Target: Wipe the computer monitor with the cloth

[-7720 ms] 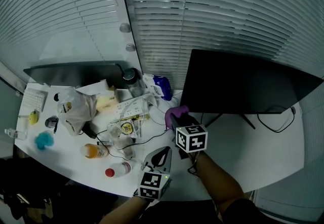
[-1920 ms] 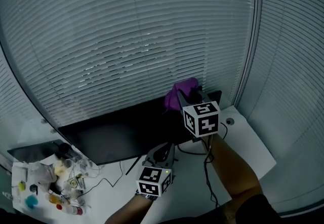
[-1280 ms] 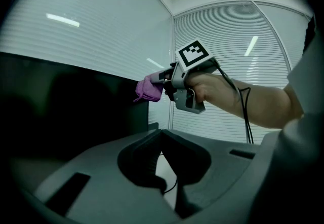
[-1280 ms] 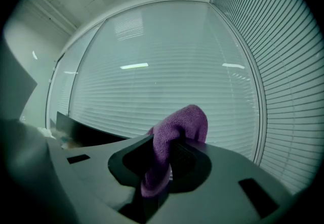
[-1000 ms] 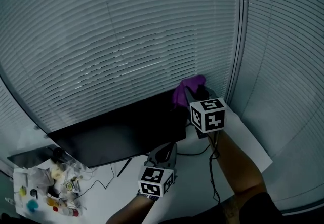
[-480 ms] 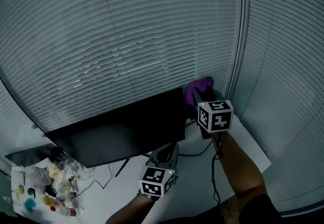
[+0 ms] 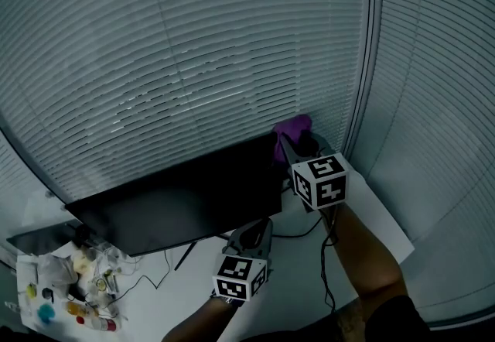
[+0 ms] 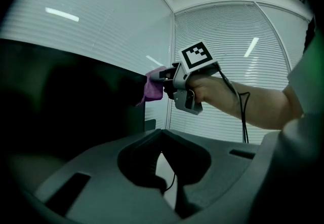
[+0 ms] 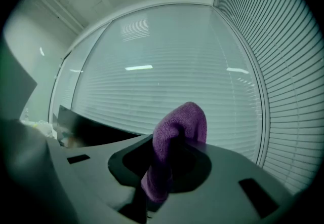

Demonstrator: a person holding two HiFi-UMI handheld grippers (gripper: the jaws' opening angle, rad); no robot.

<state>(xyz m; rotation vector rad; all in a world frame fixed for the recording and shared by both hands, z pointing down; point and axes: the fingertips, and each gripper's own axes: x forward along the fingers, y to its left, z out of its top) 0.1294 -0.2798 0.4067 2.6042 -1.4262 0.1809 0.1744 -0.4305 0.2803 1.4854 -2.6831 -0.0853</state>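
The black monitor (image 7: 178, 201) stands on the white desk (image 7: 375, 217) in front of the blinds. My right gripper (image 7: 291, 147) is shut on a purple cloth (image 7: 292, 130) and holds it against the monitor's upper right corner. In the right gripper view the cloth (image 9: 177, 126) bulges up out of the jaws (image 9: 164, 177). The left gripper view shows the dark screen (image 8: 66, 101), the cloth (image 8: 152, 85) at its edge and the right gripper (image 8: 164, 80). My left gripper (image 7: 254, 234) hovers low over the desk below the screen, shut and holding nothing (image 8: 163, 167).
Window blinds (image 7: 232, 46) run close behind the monitor, with a vertical frame (image 7: 370, 62) at the right. Bottles, bags and cables are piled at the desk's far left (image 7: 77, 290). A black cable (image 7: 319, 236) trails across the desk under my right arm.
Over the last half second my right gripper has slid the cloth a little leftward along the monitor's top right corner, after moving right before that. The left gripper has barely moved.
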